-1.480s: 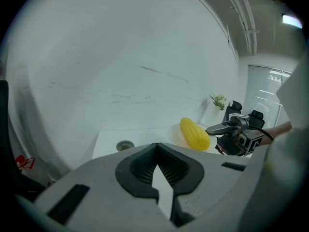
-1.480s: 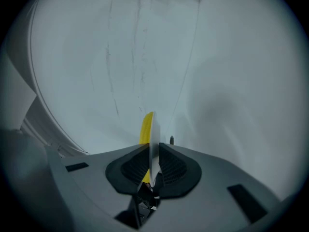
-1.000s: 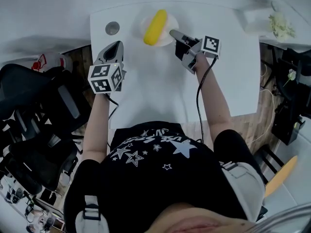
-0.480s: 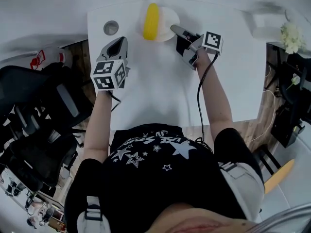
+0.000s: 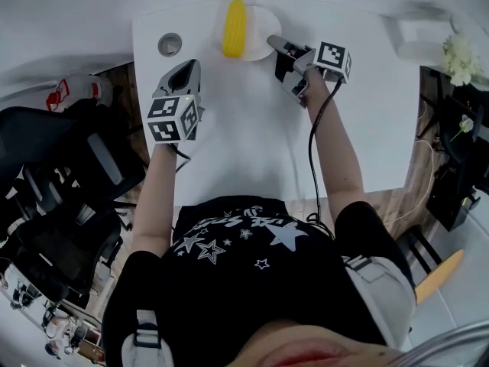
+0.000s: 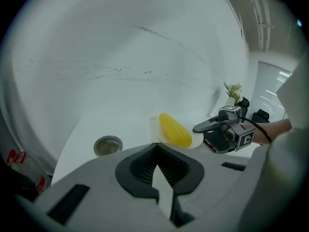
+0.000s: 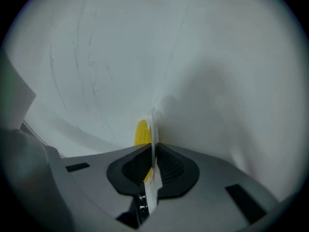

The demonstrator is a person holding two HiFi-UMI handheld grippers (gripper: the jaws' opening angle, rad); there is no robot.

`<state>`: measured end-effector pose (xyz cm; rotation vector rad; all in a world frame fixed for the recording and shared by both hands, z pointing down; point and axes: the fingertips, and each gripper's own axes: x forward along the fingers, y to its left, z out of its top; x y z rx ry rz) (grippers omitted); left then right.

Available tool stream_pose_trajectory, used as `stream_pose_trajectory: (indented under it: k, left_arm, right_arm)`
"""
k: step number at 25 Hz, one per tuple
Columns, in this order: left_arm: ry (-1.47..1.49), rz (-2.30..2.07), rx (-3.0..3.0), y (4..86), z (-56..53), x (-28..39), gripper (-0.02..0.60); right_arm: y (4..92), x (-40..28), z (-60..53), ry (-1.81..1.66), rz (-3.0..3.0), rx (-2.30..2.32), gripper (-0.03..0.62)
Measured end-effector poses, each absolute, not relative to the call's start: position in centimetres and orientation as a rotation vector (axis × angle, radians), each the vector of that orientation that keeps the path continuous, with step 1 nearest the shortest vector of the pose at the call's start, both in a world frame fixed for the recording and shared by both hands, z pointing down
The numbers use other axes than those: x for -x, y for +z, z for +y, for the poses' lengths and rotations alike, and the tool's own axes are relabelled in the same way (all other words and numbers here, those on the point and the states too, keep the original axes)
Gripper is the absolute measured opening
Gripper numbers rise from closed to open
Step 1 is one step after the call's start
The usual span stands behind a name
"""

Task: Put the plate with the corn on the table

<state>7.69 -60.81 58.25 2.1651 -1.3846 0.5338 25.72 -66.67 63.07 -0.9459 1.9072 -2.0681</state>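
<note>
Plate [image 5: 258, 30] with the corn [image 5: 234, 27] lying lengthwise on it is at the far edge of the white table [image 5: 252, 128]. Your right gripper [image 5: 273, 41] has it by the right rim, and its jaws have just been closing, with that thin edge pinched between the pads. Your left gripper [image 5: 183, 69] is over the table to the plate's left, apart from it, jaws pressed together on nothing. A round metal disc [image 5: 170, 44] lies just beyond its tips.
</note>
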Motion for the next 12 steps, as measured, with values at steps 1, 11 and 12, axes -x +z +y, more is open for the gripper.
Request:
stream_pose_trajectory:
  k: [1, 11, 12]
  left_arm:
    - [0.537, -1.385, -2.164, 58.3, -60.7, -7.7, 0.006]
    - [0.548, -1.396, -2.149, 58.0, -59.4, -7.6, 0.006]
    - [0.547, -1.399, -2.149, 57.9, -59.3, -7.5, 0.006]
  right_arm:
    - [63.1, -25.7, -66.6, -2.076, 1.91, 0.98, 0.023]
    - [63.3, -25.6, -66.1, -2.104, 2.01, 1.227, 0.015]
    - [63.3, -25.6, -66.0, -2.097, 2.032, 1.255, 0.015]
